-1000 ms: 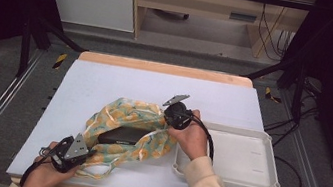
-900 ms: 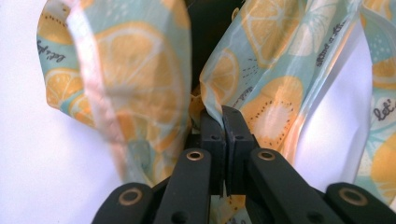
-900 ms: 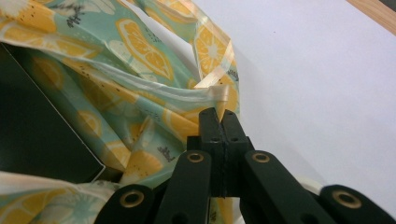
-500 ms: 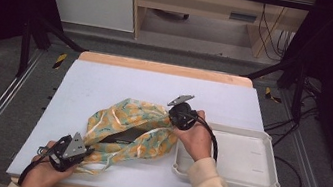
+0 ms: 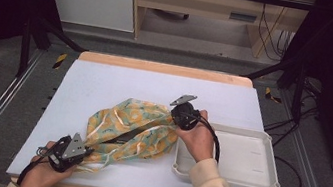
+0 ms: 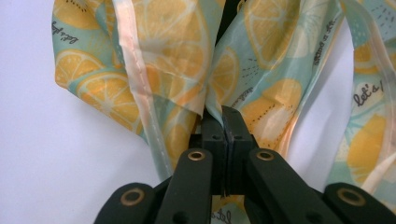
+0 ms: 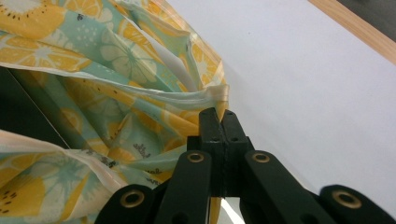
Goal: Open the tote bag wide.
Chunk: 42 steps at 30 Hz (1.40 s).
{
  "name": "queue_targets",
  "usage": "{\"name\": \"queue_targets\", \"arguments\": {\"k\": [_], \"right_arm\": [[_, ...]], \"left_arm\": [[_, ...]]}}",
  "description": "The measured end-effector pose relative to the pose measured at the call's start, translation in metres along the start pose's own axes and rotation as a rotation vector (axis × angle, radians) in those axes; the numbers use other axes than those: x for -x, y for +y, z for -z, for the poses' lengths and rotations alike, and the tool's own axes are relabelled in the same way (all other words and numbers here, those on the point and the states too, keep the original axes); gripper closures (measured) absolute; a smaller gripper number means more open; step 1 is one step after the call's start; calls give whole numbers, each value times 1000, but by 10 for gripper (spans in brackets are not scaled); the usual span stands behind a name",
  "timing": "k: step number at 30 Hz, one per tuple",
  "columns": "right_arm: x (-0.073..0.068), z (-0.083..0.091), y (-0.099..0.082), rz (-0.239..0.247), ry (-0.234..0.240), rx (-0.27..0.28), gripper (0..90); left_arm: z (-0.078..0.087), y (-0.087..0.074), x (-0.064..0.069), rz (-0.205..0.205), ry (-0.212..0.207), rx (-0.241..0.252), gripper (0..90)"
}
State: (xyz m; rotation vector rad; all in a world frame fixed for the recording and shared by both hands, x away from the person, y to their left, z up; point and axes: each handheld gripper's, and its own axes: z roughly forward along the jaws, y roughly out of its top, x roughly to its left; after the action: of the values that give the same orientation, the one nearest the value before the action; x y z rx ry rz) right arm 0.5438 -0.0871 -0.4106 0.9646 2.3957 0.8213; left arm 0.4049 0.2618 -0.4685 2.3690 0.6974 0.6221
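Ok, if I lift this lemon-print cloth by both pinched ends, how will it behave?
Probably floppy: the lemon-print cloth lies crumpled in folds, so its middle should sag. It looks thin and light. Its sheen suggests slipperiness, though left gripper and right gripper pinch it fully.

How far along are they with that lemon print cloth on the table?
Done: both ends are gripped, the left gripper and the right gripper each clamped on the lemon print cloth. In hand: it hangs bunched between them over the table. Left: probably spreading or folding it; the tray holds nothing.
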Motion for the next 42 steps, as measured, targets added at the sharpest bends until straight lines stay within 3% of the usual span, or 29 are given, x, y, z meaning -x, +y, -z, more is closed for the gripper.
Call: {"name": "queue_targets", "arguments": {"k": [19, 23, 26, 30, 38, 42], "right_arm": [[4, 5, -2, -17, -16, 4, 900], [3, 4, -3, -6, -4, -7, 900], [0, 8, -4, 1, 24, 19, 900], [-6, 17, -8, 3, 42, 62, 795], [-14, 41, -10, -9, 55, 138, 549], [-22, 53, -7, -15, 62, 177, 511]], "left_arm": [[0, 0, 0, -1, 2, 1, 896], [1, -1, 0, 4, -2, 8, 894], [2, -2, 0, 16, 0, 30, 879], [6, -1, -1, 24, 7, 72, 811], [15, 3, 3, 64, -4, 162, 529], [24, 6, 4, 86, -25, 218, 480]]}}
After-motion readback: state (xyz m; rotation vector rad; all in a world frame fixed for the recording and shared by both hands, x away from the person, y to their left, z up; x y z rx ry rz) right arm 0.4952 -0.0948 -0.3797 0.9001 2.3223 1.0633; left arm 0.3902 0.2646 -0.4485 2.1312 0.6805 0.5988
